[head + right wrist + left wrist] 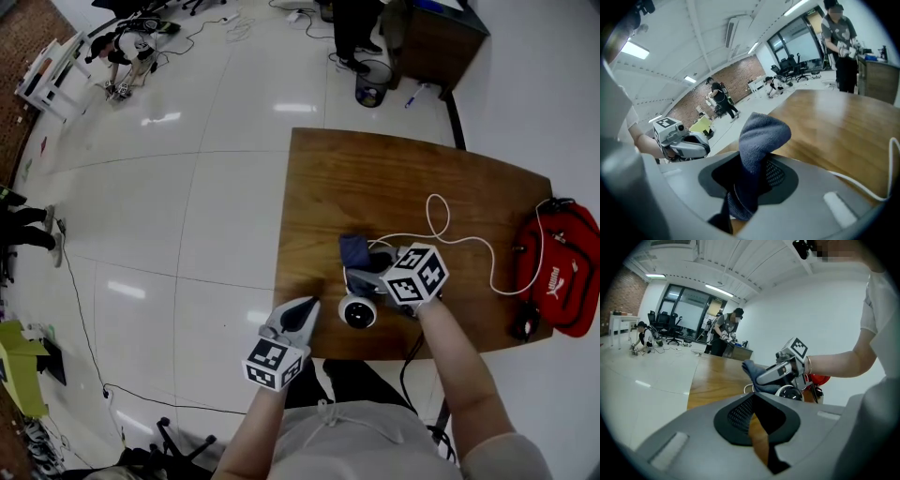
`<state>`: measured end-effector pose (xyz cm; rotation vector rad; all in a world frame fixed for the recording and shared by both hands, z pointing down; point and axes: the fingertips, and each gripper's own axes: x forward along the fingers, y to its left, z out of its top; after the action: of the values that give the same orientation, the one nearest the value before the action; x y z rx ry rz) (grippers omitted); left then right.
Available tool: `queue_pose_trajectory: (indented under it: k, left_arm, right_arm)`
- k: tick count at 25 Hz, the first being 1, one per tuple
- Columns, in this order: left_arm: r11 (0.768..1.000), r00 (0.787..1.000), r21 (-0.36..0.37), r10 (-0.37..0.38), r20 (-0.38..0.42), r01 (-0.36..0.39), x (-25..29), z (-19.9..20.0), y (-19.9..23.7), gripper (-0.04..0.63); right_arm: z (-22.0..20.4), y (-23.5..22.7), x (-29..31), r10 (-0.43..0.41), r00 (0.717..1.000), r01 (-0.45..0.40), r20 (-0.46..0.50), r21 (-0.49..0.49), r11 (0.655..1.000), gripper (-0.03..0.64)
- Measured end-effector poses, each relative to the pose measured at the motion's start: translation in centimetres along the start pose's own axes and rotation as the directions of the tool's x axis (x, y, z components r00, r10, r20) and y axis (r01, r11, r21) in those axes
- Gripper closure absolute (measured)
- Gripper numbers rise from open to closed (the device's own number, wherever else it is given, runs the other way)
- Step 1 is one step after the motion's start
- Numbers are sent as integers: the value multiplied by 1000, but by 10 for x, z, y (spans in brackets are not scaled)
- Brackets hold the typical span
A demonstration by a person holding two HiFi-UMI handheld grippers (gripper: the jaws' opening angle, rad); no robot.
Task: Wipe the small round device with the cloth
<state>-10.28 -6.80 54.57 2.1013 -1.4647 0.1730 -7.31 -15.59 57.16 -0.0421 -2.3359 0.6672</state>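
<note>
The small round device (357, 313), white with a dark lens, stands near the table's front edge. Just behind and above it my right gripper (359, 274) is shut on a dark blue cloth (354, 251); in the right gripper view the cloth (759, 140) sticks up out of the jaws. My left gripper (302, 309) is shut and empty, a short way left of the device at the table's front edge. In the left gripper view the device (790, 392) shows under the cloth (752, 369) and the right gripper.
A wooden table (375, 178) carries a looping white cable (441, 234). A red bag (562, 272) lies at its right end. A wire bin (372, 84) and a dark cabinet (441, 37) stand beyond the far edge. People work farther off on the white floor.
</note>
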Motion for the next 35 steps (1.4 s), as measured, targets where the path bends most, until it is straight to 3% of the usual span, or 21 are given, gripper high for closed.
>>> queue_pose_trajectory:
  k: [5,8,11,14,19,26,29,31,35]
  left_arm:
    - [999,999,36,-36,7,36,-11,14,0,592]
    - [996,998,64,-70,5,69,-18,21,0,592]
    - [988,993,103,-119,-1,118,-25,27,-5,592]
    - [979,988,135,-154,-4,153,-40,27,-6,592]
    - [974,982,126,-188,-28,190,-61,8,-3,592]
    - [965,970,108,-230,-83,238,-79,-28,-9,592]
    - [963,966,100,-241,-95,250,-83,-36,-12,592]
    - [963,965,96,-244,-97,253,-84,-38,-13,592]
    - [964,966,92,-242,-87,249,-84,-35,-14,592]
  right_arm:
    - [46,51,-52,-54,984,64,167,-59,996,508]
    - [58,89,-64,-57,964,65,258,-21,998,508]
    - [48,101,-61,-154,938,142,310,59,988,511]
    - [25,113,-42,-238,929,211,283,123,970,511]
    - [-18,131,-3,-293,927,225,235,276,934,509]
    - [-81,116,32,-354,913,202,201,531,823,511]
    - [-106,112,41,-349,922,183,165,608,772,510]
    - [-122,115,46,-332,936,195,119,612,767,510]
    - [-133,129,44,-314,947,227,73,542,809,509]
